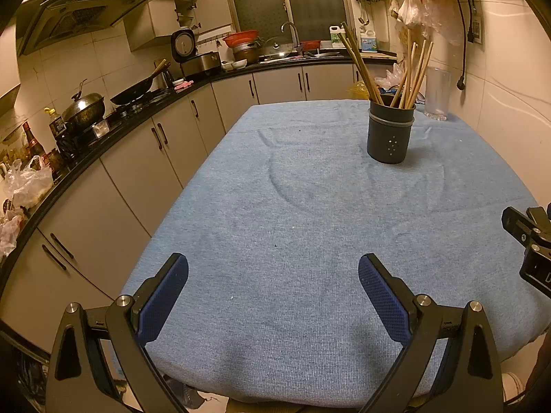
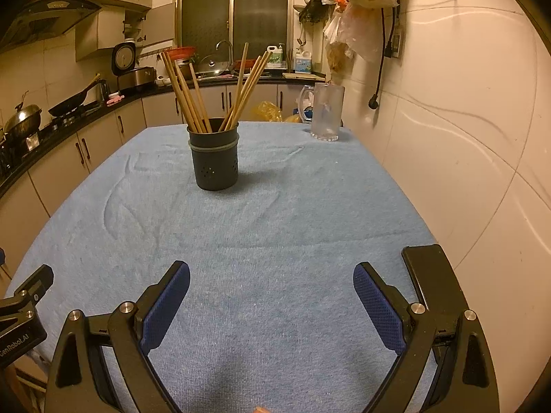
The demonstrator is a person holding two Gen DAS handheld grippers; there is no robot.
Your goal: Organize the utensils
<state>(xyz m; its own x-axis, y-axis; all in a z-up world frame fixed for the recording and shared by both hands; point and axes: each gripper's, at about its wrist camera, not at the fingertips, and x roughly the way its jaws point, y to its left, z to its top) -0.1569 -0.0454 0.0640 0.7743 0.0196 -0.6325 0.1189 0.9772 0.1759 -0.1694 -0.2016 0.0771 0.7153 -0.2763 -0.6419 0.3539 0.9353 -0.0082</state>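
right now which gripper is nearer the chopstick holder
Right, though only slightly. The right gripper faces the chopstick holder nearly straight ahead, a little to its left; from the left gripper the holder lies farther off, ahead and to the right.

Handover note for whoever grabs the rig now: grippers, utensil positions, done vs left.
Left gripper: open, empty, low over the near edge of the blue cloth.
Right gripper: open, empty, same height beside it.
Chopsticks: all standing in the dark holder, mid-table toward the far end, splayed in two bunches.
Glass mug: far right corner, untouched.
Done: no loose utensils visible on the cloth.
Left: probably nothing beyond tidying the bunches; check outside the views.
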